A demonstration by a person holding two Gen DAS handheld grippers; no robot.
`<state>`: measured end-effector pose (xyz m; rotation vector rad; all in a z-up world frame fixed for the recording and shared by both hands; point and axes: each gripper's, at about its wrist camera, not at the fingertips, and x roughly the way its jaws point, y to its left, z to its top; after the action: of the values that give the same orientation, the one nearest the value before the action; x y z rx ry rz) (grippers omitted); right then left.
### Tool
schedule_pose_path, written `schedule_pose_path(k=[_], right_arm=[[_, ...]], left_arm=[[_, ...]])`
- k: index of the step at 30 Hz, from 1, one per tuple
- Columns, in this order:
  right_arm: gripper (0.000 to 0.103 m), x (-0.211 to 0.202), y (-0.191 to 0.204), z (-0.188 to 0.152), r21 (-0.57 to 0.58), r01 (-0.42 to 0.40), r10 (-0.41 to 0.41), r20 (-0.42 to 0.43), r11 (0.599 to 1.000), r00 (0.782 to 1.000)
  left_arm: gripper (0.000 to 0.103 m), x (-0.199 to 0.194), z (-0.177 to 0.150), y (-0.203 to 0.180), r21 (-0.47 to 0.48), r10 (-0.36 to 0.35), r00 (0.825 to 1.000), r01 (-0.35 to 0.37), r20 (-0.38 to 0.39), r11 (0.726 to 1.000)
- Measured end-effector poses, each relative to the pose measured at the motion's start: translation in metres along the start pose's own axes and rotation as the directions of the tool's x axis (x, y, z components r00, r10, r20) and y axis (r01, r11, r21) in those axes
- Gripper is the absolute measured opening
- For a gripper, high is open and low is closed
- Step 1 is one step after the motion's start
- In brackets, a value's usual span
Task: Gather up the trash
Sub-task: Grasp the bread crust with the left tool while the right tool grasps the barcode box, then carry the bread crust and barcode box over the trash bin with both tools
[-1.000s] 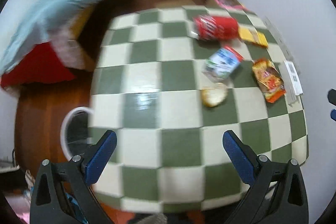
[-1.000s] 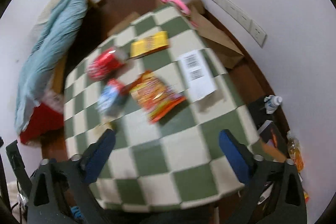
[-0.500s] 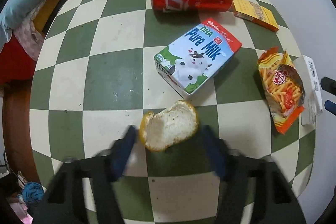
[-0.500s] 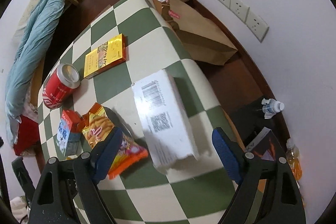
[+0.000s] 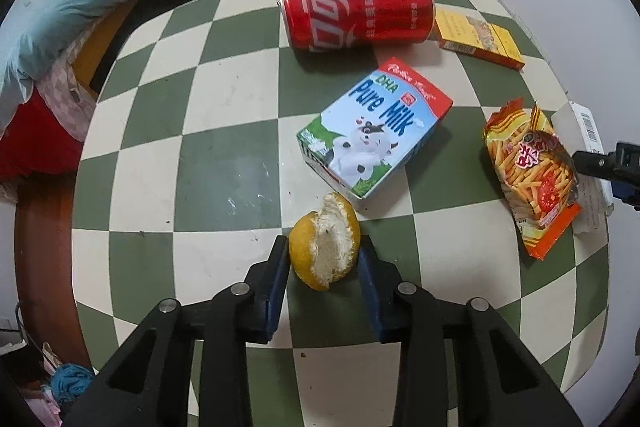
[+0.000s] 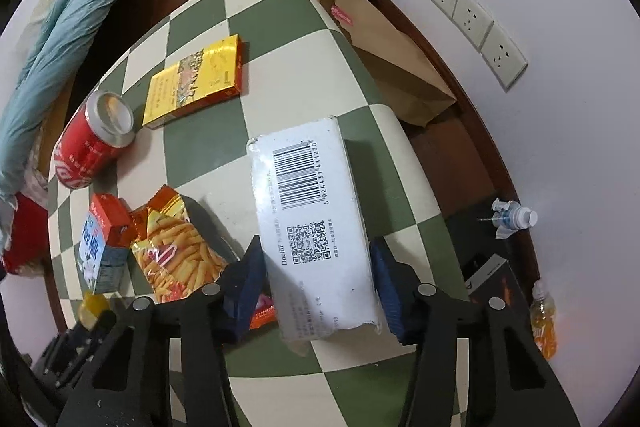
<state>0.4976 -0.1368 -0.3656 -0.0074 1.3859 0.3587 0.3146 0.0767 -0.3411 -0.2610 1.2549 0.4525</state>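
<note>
Left gripper [image 5: 323, 259]: blue pads pressed against both sides of the orange peel [image 5: 325, 246], which stands on edge with the white pith facing right; it sits on the checkered table [image 5: 224, 163] toward the near edge, just beside the lower corner of the milk carton [image 5: 374, 139]. Whether the peel has left the surface I cannot tell. Judgement: peel is soft and curved, so a firm squeeze may fold it and let it slip; keep pressure moderate, lift straight up, clear the carton corner before swinging away

Middle of table, left wrist view: Coca-Cola can [image 5: 356, 11] lying on its side near the far edge, yellow box [image 5: 478, 37] touching or just behind its right end, fries snack bag [image 5: 532, 171] toward the right edge. All untouched; judged as later pickups

Right gripper [image 6: 316, 269]: jaws straddle the near end of the white barcode box [image 6: 310, 211], which lies flat at the table's right edge. The pads sit at or just off its long sides; contact not resolvable, and the grip looks unfinished. The snack bag [image 6: 176, 243] lies just left of the left pad. Judgement: close squarely on the long sides, keep the left pad off the bag's foil, and lift level, since the box is long and gripped at one end it will tend to droop

No bin visible in either view
</note>
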Motion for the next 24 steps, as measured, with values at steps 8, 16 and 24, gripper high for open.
schedule_pose_path(k=[8, 16, 24], right_arm=[[0.052, -0.037, 0.007, -0.013, -0.025, -0.033, 0.035, 0.064, 0.999, 0.997], [0.052, -0.101, 0.039, -0.046, -0.098, -0.099, 0.112, 0.136, 0.99, 0.984], [0.052, -0.169, 0.115, -0.088, -0.217, -0.204, 0.245, 0.182, 0.955, 0.952]], left_arm=[[0.03, -0.041, -0.002, 0.001, 0.009, 0.008, 0.997, -0.008, 0.072, 1.0], [0.03, -0.101, -0.008, 0.039, -0.004, 0.022, 0.982, -0.022, 0.19, 1.0], [0.03, -0.17, -0.02, 0.098, -0.076, 0.03, 0.954, -0.007, 0.297, 0.997]])
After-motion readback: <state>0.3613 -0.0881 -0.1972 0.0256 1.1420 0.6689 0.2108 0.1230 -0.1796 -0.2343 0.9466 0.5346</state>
